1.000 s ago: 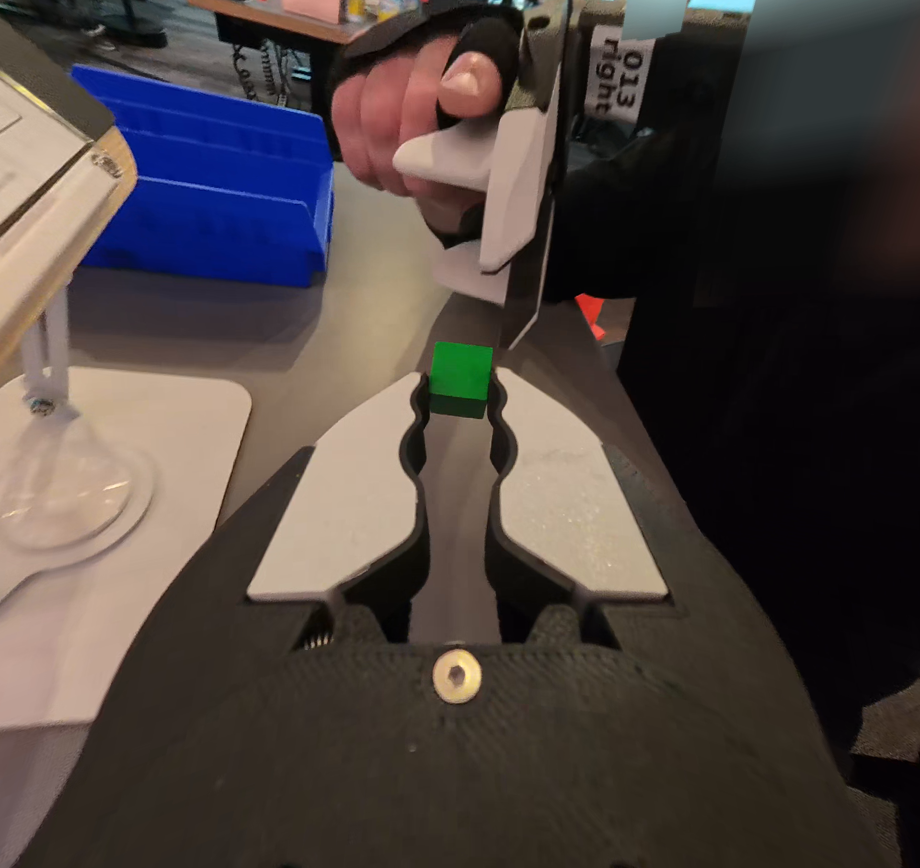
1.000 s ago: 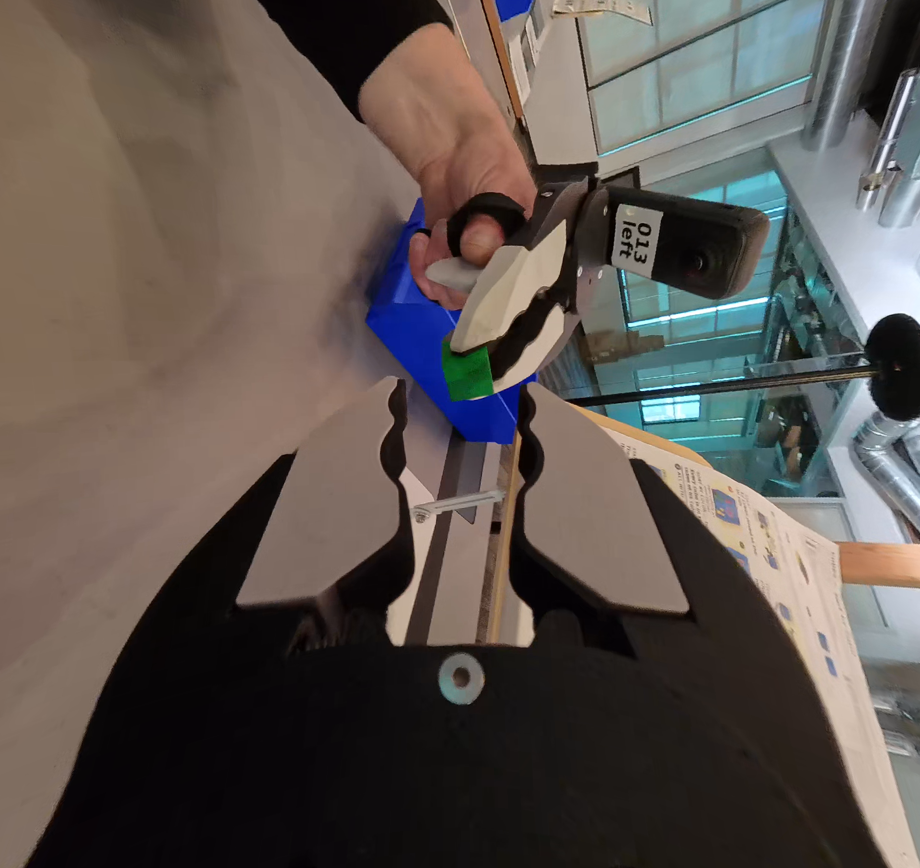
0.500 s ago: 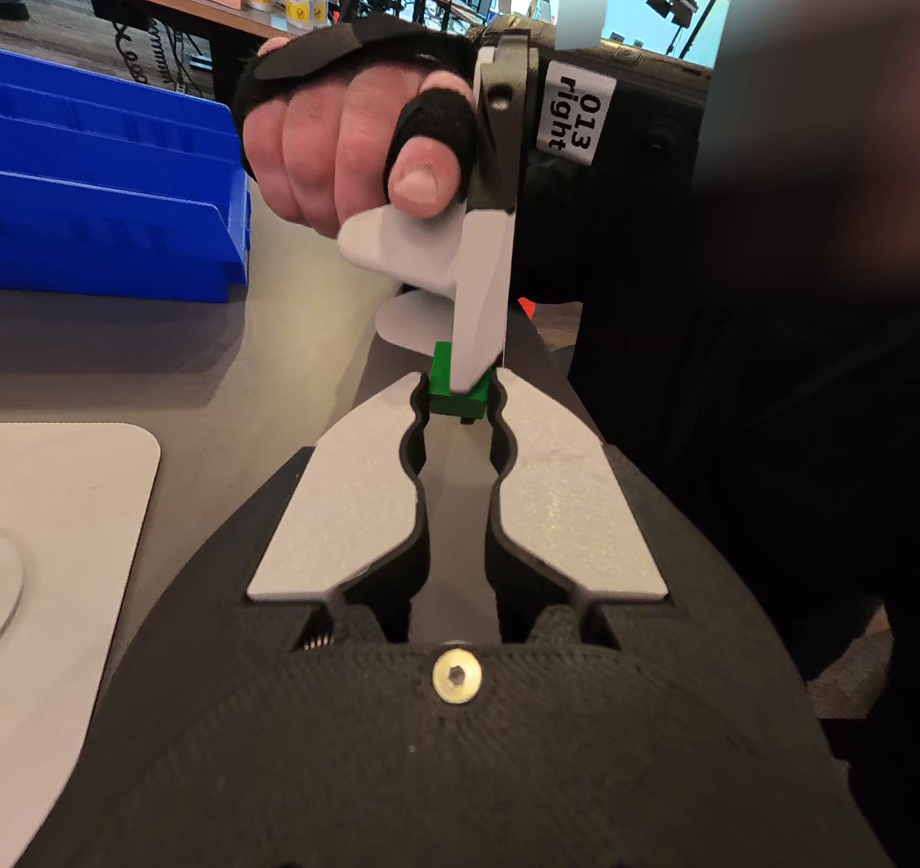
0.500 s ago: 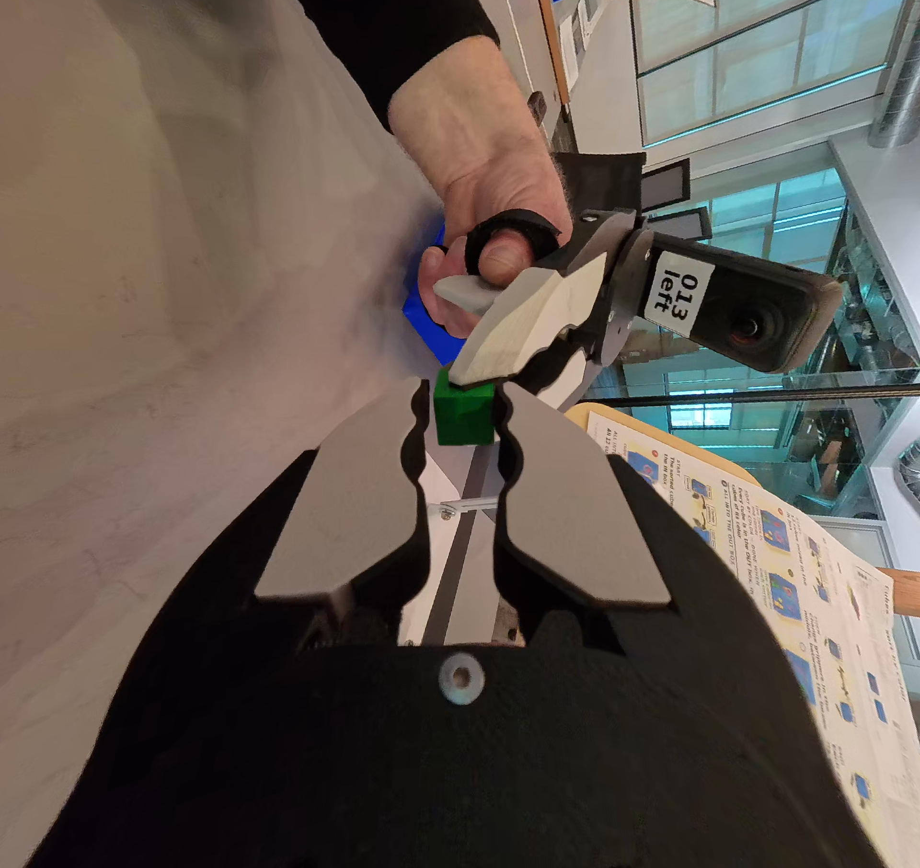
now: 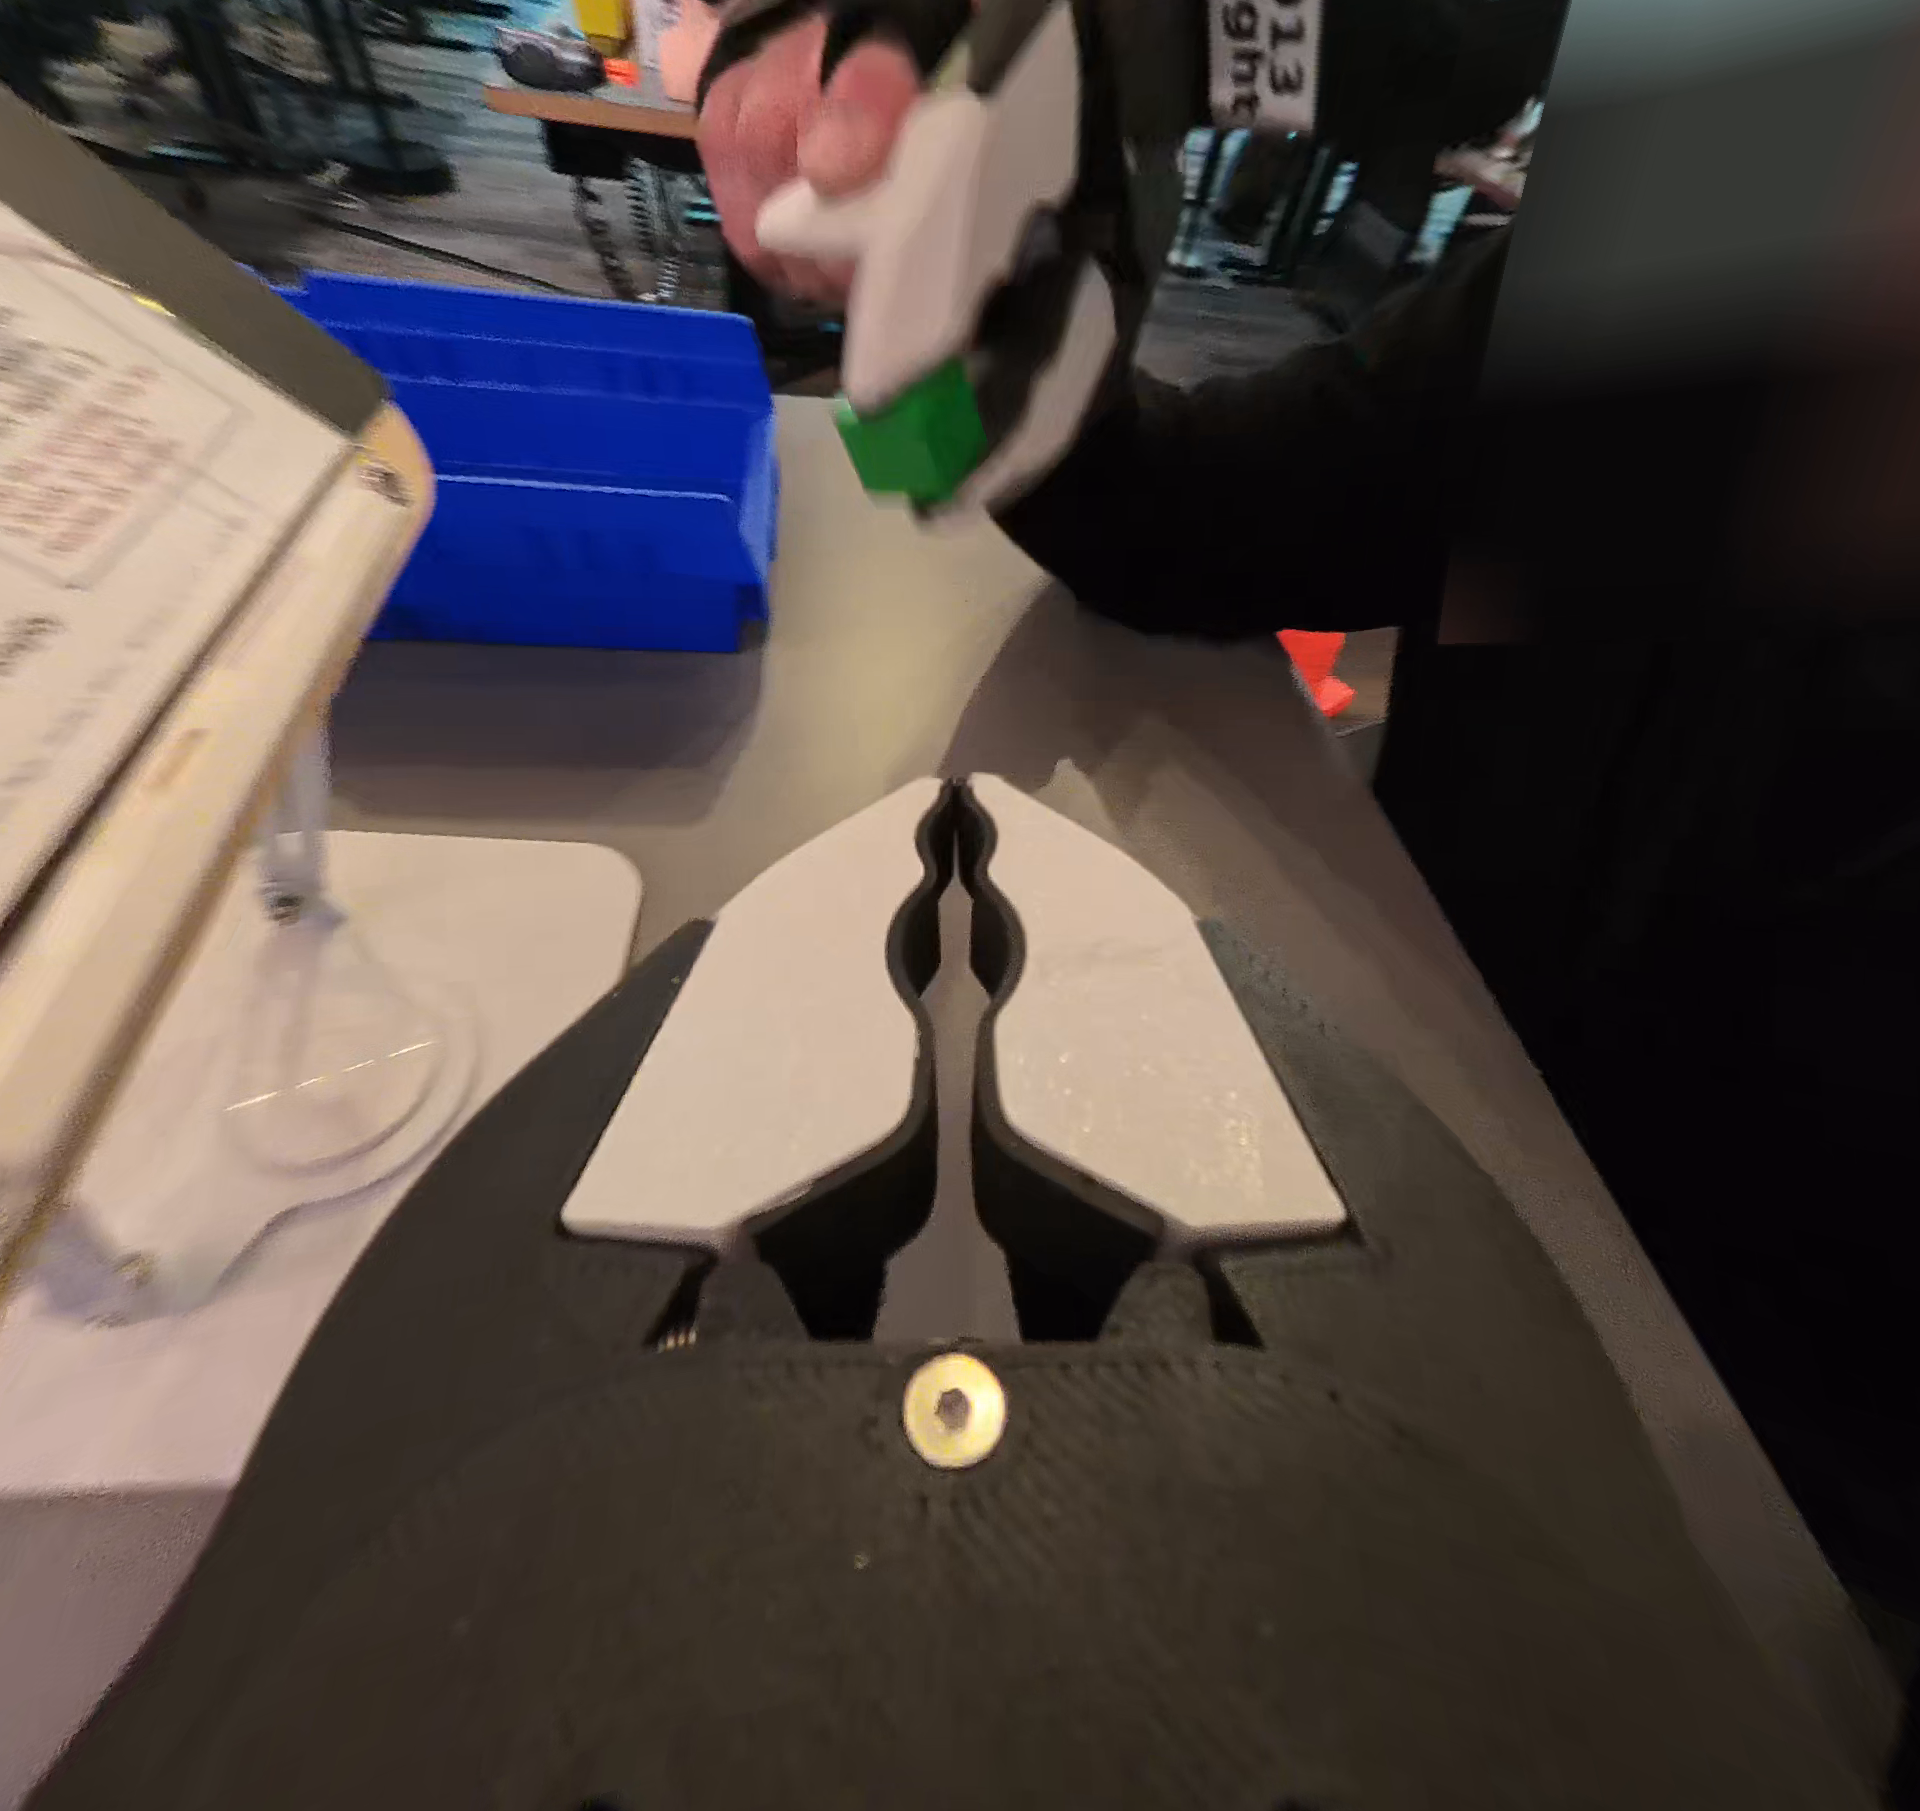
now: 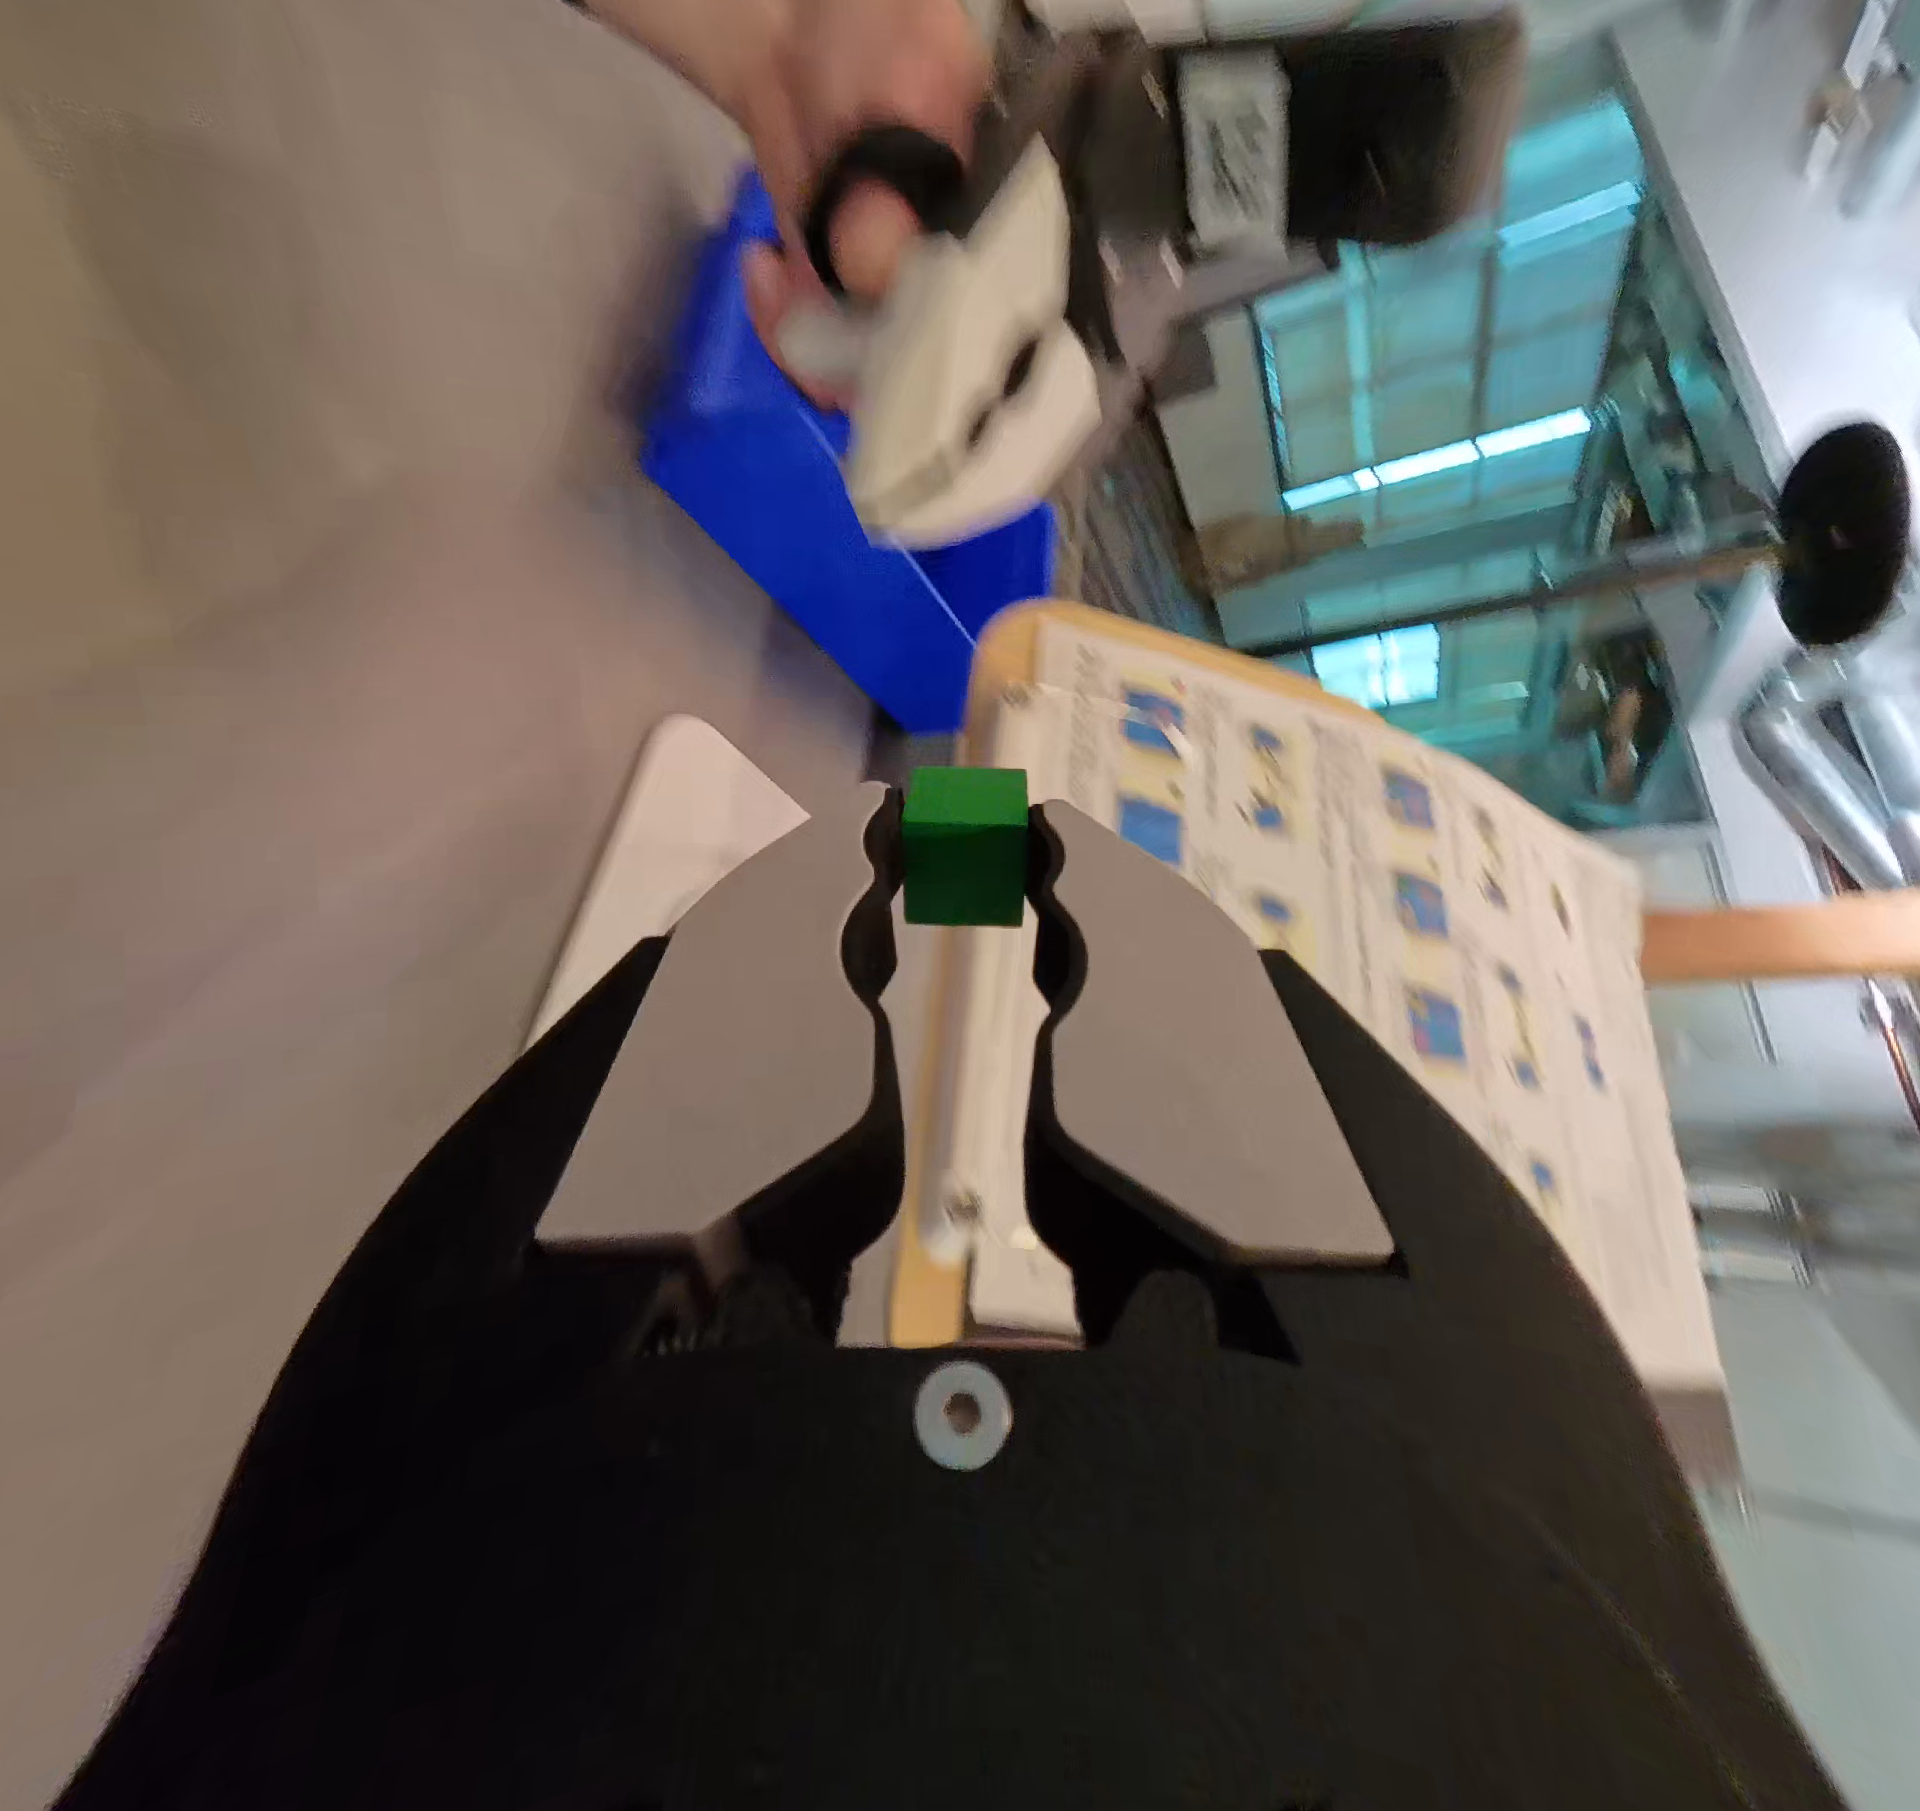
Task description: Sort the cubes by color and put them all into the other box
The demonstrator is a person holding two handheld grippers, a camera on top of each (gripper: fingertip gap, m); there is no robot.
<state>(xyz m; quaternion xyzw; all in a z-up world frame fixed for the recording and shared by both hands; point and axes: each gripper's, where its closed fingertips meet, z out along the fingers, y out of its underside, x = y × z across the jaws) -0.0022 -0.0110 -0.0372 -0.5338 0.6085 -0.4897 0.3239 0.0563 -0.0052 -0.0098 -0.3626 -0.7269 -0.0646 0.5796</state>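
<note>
My right gripper (image 6: 964,826) is shut on a small green cube (image 6: 964,862), which sits between its fingertips. In the left wrist view the same gripper (image 5: 935,452) is held up in the air to the right of the blue box (image 5: 582,473) with the green cube (image 5: 912,442) in it. My left gripper (image 5: 956,790) is shut and empty, low over the grey table (image 5: 644,722). It also shows in the right wrist view (image 6: 914,504), blurred, in front of the blue box (image 6: 810,535). No other cubes are in view.
A tilted board with a printed sheet (image 5: 125,535) stands on a clear stand over a white mat (image 5: 468,930) at the left. It also shows in the right wrist view (image 6: 1299,909). The table's right edge (image 5: 1382,826) is close, with a person's dark sleeve (image 5: 1299,473) beyond. Some 8 centimeters of space lies between my two pairs of fingers.
The green cube has passed from my left gripper to my right one. The left gripper let go and closed empty; the right gripper closed on the cube and lifted away from the left.
</note>
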